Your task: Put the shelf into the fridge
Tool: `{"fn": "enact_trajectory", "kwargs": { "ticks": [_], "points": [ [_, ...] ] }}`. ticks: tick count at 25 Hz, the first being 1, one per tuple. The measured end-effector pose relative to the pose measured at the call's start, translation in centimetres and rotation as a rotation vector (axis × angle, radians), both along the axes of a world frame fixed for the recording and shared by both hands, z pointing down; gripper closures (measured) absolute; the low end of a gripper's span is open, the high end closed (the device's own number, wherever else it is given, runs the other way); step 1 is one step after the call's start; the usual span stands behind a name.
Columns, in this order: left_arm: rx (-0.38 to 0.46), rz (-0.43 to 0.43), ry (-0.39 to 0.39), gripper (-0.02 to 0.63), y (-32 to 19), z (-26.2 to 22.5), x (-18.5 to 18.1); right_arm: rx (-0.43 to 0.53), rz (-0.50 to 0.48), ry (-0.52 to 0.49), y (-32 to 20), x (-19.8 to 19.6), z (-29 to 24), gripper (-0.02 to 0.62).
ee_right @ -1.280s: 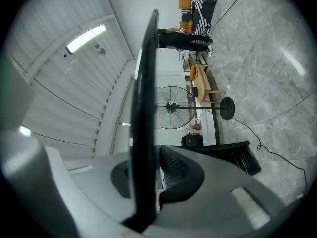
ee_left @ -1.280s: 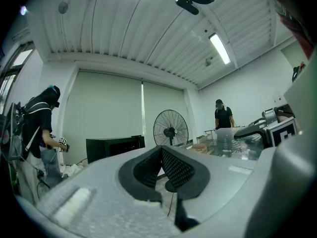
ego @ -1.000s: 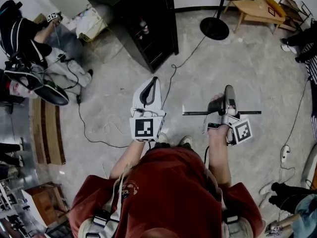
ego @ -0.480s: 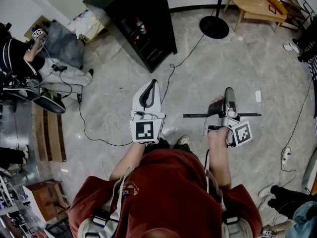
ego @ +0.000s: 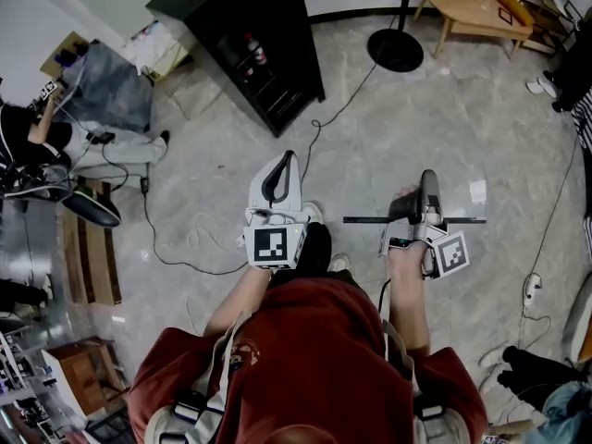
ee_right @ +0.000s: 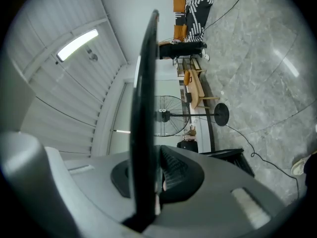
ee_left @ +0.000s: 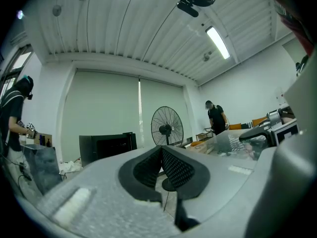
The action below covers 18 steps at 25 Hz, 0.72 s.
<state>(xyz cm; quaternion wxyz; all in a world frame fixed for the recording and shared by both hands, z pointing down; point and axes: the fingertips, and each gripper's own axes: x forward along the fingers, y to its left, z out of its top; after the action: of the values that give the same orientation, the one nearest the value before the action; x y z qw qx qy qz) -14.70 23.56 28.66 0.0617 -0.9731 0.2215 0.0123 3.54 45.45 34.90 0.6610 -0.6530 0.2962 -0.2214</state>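
My right gripper (ego: pixel 427 185) is shut on the shelf (ego: pixel 365 219), a glass pane with a dark rim, seen edge-on as a thin dark bar held level above the floor. In the right gripper view the shelf's edge (ee_right: pixel 143 108) runs upright between the pads of that right gripper (ee_right: pixel 153 177). My left gripper (ego: pixel 282 169) is shut with nothing in it, its pads (ee_left: pixel 161 155) meeting at the tip. The black fridge (ego: pixel 264 54) stands ahead with its front open and bottles inside. It also shows as the dark fridge (ee_left: pixel 106 145) in the left gripper view.
A standing fan's base (ego: pixel 398 49) and pole are beyond the right gripper, with a wooden table (ego: pixel 476 12) behind. A cable (ego: pixel 176 248) trails over the grey floor. A seated person (ego: pixel 37 146) and a wooden pallet (ego: pixel 88 239) are at the left.
The floor and fridge have slid in the head view and a dark trouser leg now shows between the grippers. Both grippers keep their pose, and the shelf stays held.
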Motion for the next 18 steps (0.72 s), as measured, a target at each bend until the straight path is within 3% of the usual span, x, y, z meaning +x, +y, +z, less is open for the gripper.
{"fn": "enact_trajectory", "kwargs": {
  "ticks": [9,18],
  "points": [
    [-0.02,-0.009,0.014,0.601,-4.3,0.9,2.9,-0.014,-0.004,0.027,-3.9,3.1,-0.4,0.589],
    [-0.042,-0.023,0.038,0.601,-12.6,0.6,7.3,-0.023,-0.022,0.032,-12.3,8.0,-1.7,0.589]
  ]
}}
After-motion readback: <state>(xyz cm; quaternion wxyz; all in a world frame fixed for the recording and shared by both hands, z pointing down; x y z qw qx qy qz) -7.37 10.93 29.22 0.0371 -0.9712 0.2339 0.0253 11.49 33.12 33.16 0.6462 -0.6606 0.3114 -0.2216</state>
